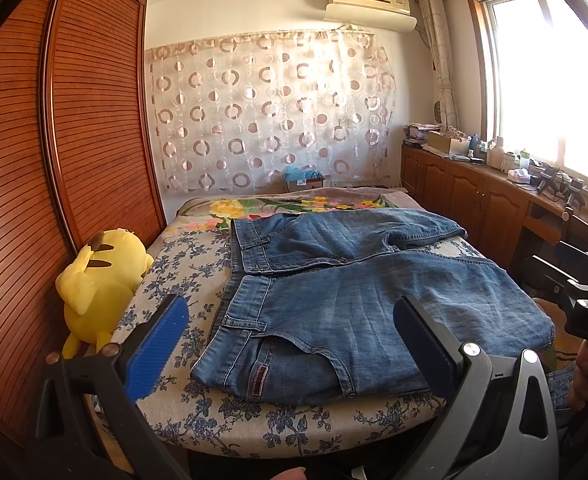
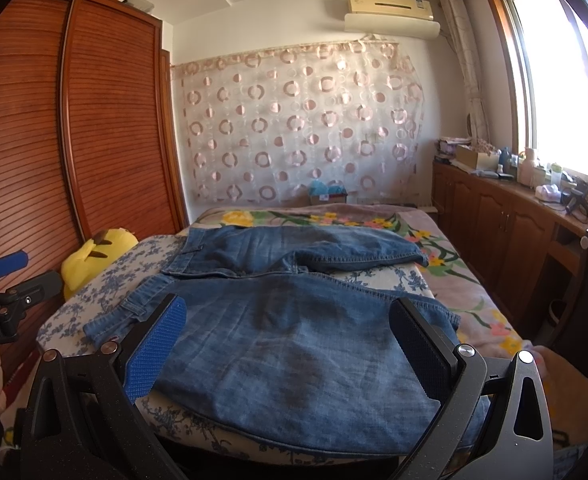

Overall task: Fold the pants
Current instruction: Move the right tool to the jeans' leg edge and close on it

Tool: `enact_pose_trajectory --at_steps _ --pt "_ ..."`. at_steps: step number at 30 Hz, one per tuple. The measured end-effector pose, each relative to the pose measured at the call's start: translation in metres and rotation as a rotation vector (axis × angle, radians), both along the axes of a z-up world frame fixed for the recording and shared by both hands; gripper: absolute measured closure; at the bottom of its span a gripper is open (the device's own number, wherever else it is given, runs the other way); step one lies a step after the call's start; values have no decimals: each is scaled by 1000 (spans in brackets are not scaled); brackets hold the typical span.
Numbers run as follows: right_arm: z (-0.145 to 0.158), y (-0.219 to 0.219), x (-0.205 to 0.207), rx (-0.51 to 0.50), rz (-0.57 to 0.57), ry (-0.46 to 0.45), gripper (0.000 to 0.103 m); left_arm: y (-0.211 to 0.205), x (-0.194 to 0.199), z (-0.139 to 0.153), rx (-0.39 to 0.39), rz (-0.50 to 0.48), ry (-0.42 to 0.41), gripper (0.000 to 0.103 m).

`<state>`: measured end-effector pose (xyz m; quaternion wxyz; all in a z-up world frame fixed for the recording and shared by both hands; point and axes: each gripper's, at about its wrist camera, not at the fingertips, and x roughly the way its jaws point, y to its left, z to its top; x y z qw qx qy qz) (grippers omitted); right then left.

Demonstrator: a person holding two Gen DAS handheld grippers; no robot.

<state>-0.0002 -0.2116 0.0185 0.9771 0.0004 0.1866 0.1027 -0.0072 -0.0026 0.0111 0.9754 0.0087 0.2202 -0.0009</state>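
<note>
Blue denim pants [image 1: 333, 292] lie spread on the bed [image 1: 190, 280], waistband to the left, both legs running right; the far leg is folded back on itself. In the right wrist view the pants [image 2: 294, 344] fill the near part of the bed. My left gripper [image 1: 294, 340] hovers open above the near waistband and pocket, nothing between its blue-padded fingers [image 1: 156, 348]. My right gripper [image 2: 290, 344] is open too, over the near leg, holding nothing. Each gripper shows at the edge of the other's view: the right one [image 1: 585, 308], the left one [image 2: 2, 288].
A yellow plush toy [image 1: 98, 288] sits at the bed's left edge against a tall wooden wardrobe [image 1: 74, 140]. Low wooden cabinets [image 1: 473, 192] with clutter on top run along the right under a bright window. A patterned curtain hangs behind the bed.
</note>
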Motion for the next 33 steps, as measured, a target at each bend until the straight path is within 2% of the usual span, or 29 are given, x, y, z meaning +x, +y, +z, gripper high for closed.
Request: enact_pose_trajectory --at_steps 8,17,28,33 --pt "-11 6 0 -4 8 28 0 15 7 -13 -16 -6 31 0" --pt "-23 -10 6 -8 1 81 0 38 20 -37 -21 9 93 0" --pt "-43 -18 12 -29 44 158 8 51 27 -67 -28 2 167 0" --pt "-58 -24 16 -65 59 223 11 57 34 -81 -34 4 208 0"
